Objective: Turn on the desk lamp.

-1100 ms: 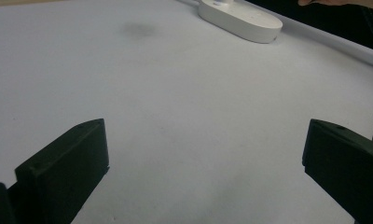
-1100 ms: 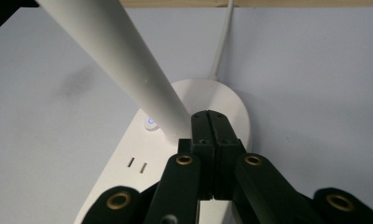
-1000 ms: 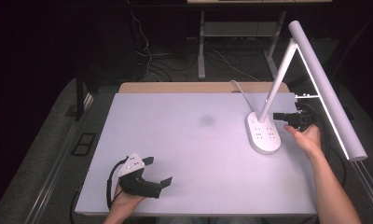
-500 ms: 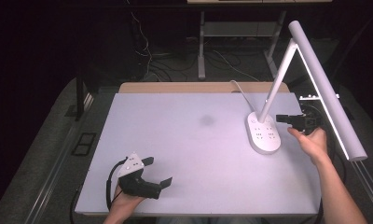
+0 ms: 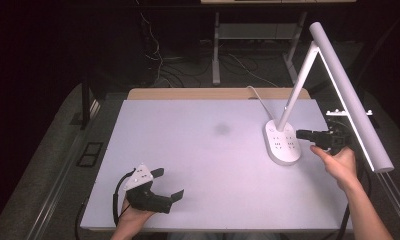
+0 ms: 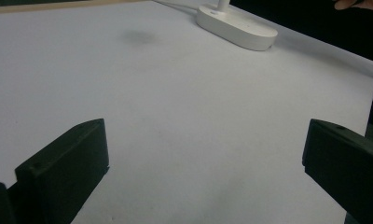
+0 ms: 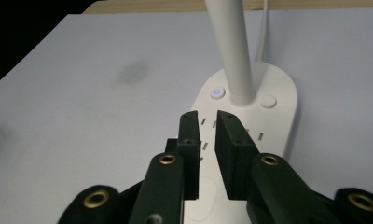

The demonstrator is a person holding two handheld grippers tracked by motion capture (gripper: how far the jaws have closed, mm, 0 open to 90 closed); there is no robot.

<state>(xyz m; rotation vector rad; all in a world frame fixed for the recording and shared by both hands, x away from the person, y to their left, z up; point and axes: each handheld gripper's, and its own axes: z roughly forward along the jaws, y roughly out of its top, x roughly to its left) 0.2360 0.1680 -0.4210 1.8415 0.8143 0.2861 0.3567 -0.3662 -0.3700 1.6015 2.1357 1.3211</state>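
dark floor and tangled cables surround the tabletop (image 5: 198, 150), a matte, pale lavender-white sheet with a smooth finish, one faint grey smudge (image 5: 222, 129) near its middle and a strip of bare wood along the far edge. on its right side stands a desk lamp (image 5: 283, 142) of glossy white plastic: an elongated oval base, a slim round stem leaning up to the right, and a long tube-shaped head slanting down over the right edge; a white cord leaves the base toward the far edge. in the right gripper view the base shows a small round button (image 7: 217, 92) lit blue, a plain round button beside the stem, and rows of short slots. the right tool (image 5: 304, 134) is held just right of the base, its blocky black jaws nearly pressed together with only a narrow gap, pinching nothing, brass-coloured screws showing on its body. the left tool (image 5: 169, 184) rests near the front left corner with its jaws spread wide, a grey three-cornered plate on top. compared with a second ago, the right tool sits slightly lower and closer to the base, while the left tool and lamp have not moved.
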